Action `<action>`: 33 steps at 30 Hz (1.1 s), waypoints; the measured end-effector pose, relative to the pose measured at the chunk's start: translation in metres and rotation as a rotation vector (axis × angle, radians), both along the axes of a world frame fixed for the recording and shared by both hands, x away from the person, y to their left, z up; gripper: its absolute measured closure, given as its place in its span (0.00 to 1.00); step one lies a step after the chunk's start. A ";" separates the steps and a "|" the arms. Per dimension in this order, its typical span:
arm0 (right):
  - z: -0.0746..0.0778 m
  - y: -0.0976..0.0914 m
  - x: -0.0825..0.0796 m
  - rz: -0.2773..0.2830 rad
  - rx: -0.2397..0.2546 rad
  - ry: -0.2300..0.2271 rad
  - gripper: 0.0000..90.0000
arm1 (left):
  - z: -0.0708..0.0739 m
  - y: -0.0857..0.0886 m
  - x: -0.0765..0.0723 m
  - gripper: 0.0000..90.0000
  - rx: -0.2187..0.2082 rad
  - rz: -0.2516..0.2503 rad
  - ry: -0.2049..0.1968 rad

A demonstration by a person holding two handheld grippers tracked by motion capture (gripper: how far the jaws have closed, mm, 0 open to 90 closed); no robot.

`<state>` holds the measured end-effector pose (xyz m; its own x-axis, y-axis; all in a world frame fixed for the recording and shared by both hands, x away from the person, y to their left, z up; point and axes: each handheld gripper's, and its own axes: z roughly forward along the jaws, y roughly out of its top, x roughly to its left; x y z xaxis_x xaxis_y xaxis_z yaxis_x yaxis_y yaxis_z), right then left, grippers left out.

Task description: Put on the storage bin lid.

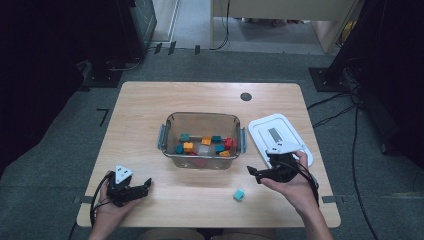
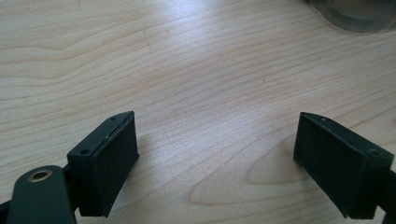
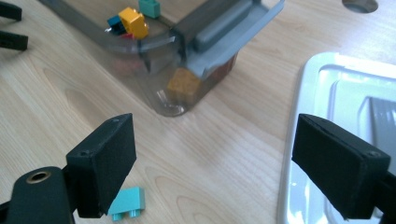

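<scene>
Each hand carries matte black two-jaw tongs, the left tongs (image 1: 131, 190) and the right tongs (image 1: 270, 172), each topped by a grey three-cornered plate with dark dots and trailing a black cable. The blocky jaw pads have small screw holes, with a brass-ringed hole at the base. Forearms are unsleeved.

Left hand-held gripper (image 1: 148, 184) sits low at the near-left, jaws wide apart and empty; right hand-held gripper (image 1: 253, 175), jaws also spread and empty, points leftward.
</scene>
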<state>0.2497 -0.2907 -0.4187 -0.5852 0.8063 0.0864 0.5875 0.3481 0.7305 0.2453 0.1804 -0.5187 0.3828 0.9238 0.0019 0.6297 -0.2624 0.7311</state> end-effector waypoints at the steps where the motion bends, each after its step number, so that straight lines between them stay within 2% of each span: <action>1: -0.003 0.000 -0.002 -0.002 0.005 -0.001 0.15 | 0.000 0.000 0.000 0.15 0.000 0.000 0.000; 5: -0.016 0.002 -0.006 -0.003 0.014 -0.005 0.15 | 0.000 0.000 0.000 0.15 0.000 0.000 0.000; 10: -0.030 0.004 -0.011 0.017 0.024 0.022 0.17 | 0.000 0.000 0.000 0.15 0.000 0.000 0.000; 20: -0.058 0.017 -0.030 0.099 0.038 0.033 0.33 | 0.000 0.000 0.000 0.15 0.000 0.000 0.000; 26: -0.072 0.029 -0.036 0.160 0.040 0.067 0.39 | 0.000 0.000 0.000 0.15 0.000 0.000 0.000; 33: -0.083 0.038 -0.041 0.169 0.009 0.086 0.50 | 0.000 0.000 0.000 0.15 0.000 0.000 0.000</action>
<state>0.2089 -0.2529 -0.5021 -0.7024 0.6960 0.1489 0.5817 0.4408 0.6836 0.2453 0.1805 -0.5187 0.3832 0.9236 0.0020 0.6296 -0.2628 0.7311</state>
